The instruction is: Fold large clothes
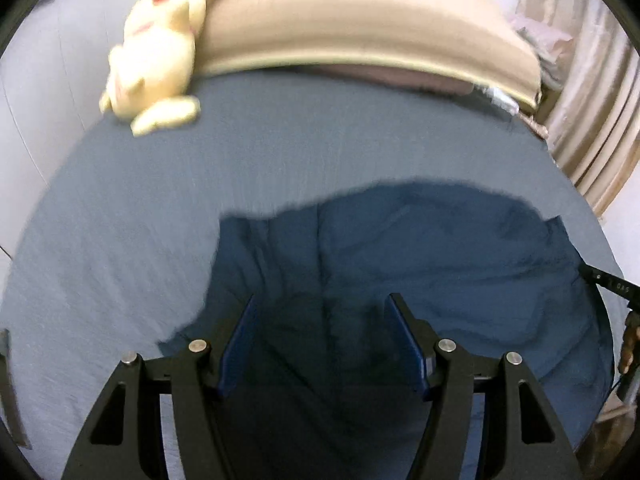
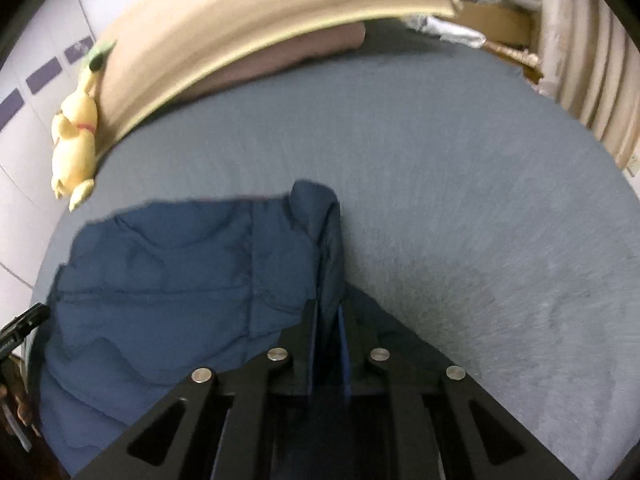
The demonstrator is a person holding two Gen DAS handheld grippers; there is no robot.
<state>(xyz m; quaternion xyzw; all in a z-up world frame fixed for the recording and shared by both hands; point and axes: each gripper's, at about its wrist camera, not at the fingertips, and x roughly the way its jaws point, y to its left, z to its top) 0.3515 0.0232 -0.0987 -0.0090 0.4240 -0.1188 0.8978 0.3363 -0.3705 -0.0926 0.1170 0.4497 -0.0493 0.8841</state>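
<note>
Centrally, a blue garment (image 2: 168, 280) on the bed (image 2: 460, 200) was pinched by the right gripper (image 2: 328, 312); the left gripper (image 1: 320, 320) was held spread above it.

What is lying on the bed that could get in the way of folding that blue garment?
Nothing visible does. The grey sheet around the blue garment is bare; the yellow plush toy lies well away, against the beige pillow at the bed's far end.

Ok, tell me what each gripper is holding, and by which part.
The right gripper is shut on the navy garment, pinching a raised fold at its right-hand edge. The left gripper is open above it, holding nothing.
</note>
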